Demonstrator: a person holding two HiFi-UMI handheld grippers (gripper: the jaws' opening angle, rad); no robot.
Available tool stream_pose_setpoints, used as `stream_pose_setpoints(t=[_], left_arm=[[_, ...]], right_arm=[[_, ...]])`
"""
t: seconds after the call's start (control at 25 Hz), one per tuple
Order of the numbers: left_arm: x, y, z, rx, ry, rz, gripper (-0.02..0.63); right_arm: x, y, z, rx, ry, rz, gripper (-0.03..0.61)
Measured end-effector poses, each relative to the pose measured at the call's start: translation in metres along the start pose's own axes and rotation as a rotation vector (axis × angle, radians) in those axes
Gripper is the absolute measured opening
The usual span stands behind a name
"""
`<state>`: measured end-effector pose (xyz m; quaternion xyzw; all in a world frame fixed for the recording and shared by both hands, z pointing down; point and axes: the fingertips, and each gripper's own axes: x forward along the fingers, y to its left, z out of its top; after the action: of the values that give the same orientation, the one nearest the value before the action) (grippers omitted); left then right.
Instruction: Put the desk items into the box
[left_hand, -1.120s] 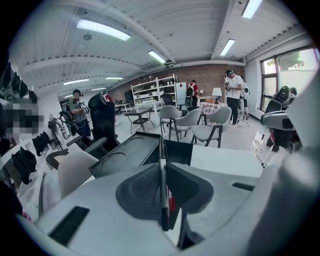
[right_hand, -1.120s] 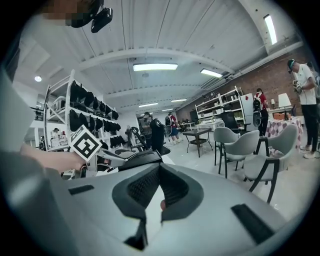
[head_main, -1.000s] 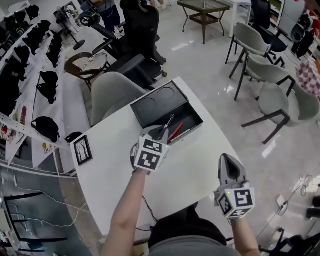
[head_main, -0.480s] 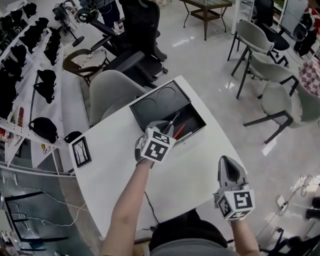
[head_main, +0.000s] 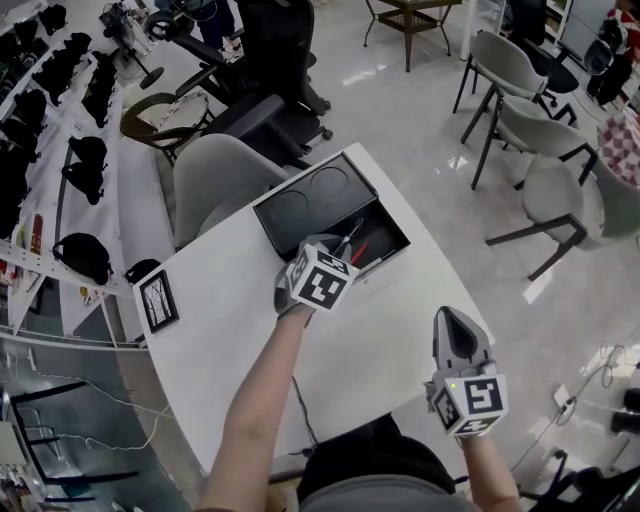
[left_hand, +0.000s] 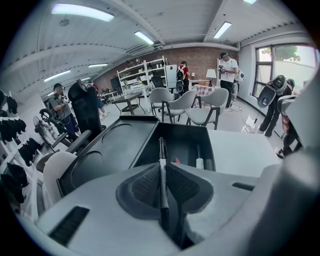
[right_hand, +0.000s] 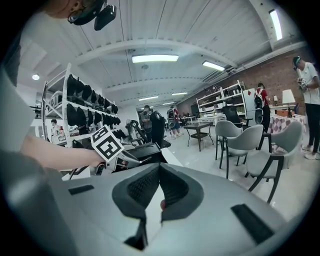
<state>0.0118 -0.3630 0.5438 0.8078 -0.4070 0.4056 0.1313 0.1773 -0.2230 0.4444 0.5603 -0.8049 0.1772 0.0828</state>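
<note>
The left gripper (left_hand: 161, 169) has its jaws pinched almost together on a thin dark pen (left_hand: 161, 150), whose tip reaches out over the open compartment of the black box (head_main: 300, 205). Inside that compartment lie a red pen (head_main: 358, 254) and a white-and-dark marker (left_hand: 199, 161). Well apart from the box, on the person's side of the white bench (head_main: 380, 335), the right gripper (head_main: 452, 325) hovers with its jaws closed together on nothing

Grey chairs (head_main: 560, 190) stand on a glossy pale floor (head_main: 400, 125).
</note>
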Motion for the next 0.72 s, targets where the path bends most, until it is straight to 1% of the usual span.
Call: stream_pose_setpoints(t=[0.44,0.72], left_arm=[[0.017,0.001,-0.012,-0.001,0.068,-0.012,0.046],[0.024,-0.003,-0.018,-0.007,0.126,-0.048,0.046]], right_arm=[[0.003,-0.001,-0.004,-0.010,0.010,-0.003,0.003],[0.007,-0.002,-0.006,-0.010,0.014,-0.002,0.003]])
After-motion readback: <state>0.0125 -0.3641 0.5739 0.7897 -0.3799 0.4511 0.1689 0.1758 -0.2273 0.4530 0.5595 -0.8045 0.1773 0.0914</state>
